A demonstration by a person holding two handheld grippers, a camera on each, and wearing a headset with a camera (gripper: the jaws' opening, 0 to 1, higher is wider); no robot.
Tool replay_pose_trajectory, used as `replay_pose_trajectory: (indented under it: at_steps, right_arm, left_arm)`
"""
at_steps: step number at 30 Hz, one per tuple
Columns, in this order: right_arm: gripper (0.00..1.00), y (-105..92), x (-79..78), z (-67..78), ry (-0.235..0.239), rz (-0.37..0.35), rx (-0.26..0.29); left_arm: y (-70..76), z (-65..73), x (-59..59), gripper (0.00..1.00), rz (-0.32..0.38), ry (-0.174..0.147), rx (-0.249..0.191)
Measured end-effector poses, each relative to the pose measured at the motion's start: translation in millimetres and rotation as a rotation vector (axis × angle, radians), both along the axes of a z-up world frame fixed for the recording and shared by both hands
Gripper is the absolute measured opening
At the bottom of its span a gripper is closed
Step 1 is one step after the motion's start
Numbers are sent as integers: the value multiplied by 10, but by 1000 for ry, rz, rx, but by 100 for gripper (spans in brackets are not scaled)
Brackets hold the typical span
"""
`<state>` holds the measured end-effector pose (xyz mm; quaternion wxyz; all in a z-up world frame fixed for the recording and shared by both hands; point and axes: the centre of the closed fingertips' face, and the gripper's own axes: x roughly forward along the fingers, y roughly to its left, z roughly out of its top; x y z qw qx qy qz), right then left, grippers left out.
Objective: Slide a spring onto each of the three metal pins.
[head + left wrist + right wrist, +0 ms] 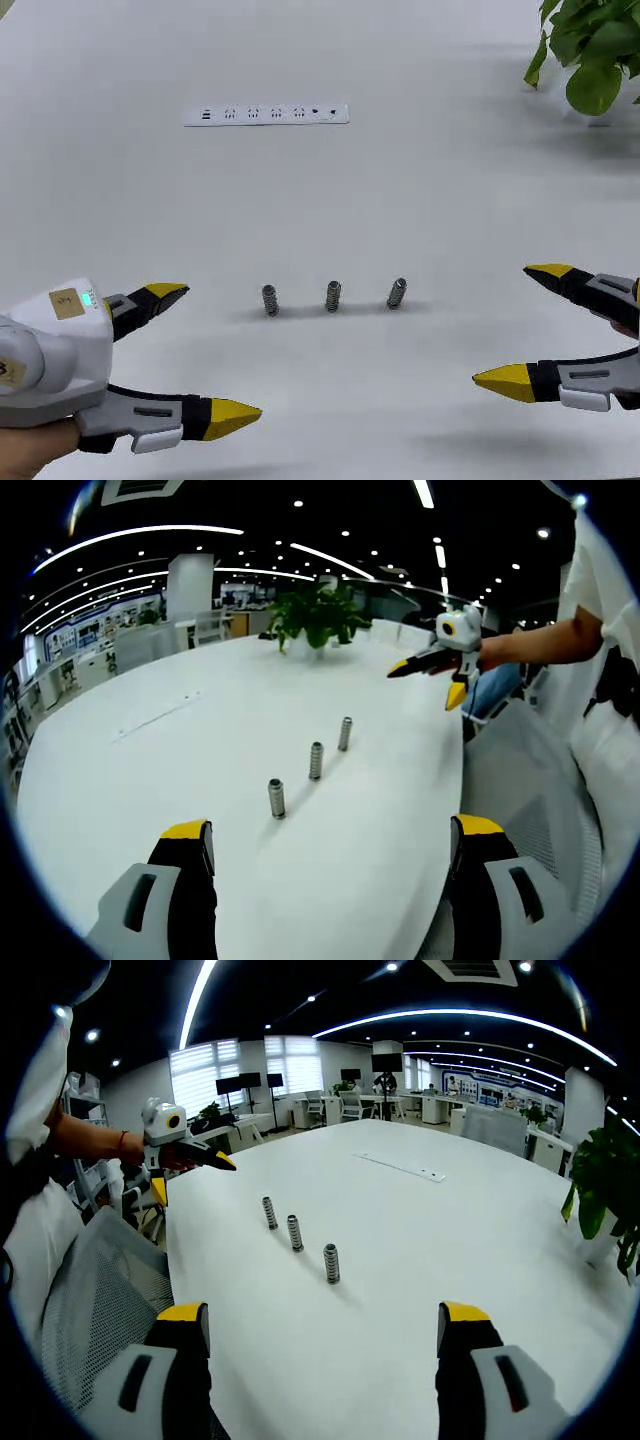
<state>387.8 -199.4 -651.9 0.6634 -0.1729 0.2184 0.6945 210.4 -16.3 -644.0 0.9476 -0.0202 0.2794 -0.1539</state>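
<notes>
Three metal pins stand in a row on the white table, each with a spring coiled round it: left pin, middle pin, right pin. The same row appears in the left gripper view, nearest pin, and in the right gripper view, nearest pin. My left gripper is open at the lower left, well clear of the pins. My right gripper is open at the lower right, also apart from them. Nothing sits between either pair of jaws.
A white power strip lies flat further back on the table. A green potted plant stands at the back right corner. A grey mesh chair stands beside the table edge.
</notes>
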Motion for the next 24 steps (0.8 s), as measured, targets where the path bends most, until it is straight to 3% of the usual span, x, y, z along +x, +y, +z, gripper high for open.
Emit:
replay_pose_trajectory:
  at_steps: [24]
  right_arm:
    - [95,5,-104,66,-16,28,12]
  left_arm:
    - [-27,42,-33,100,-1,-7,8]
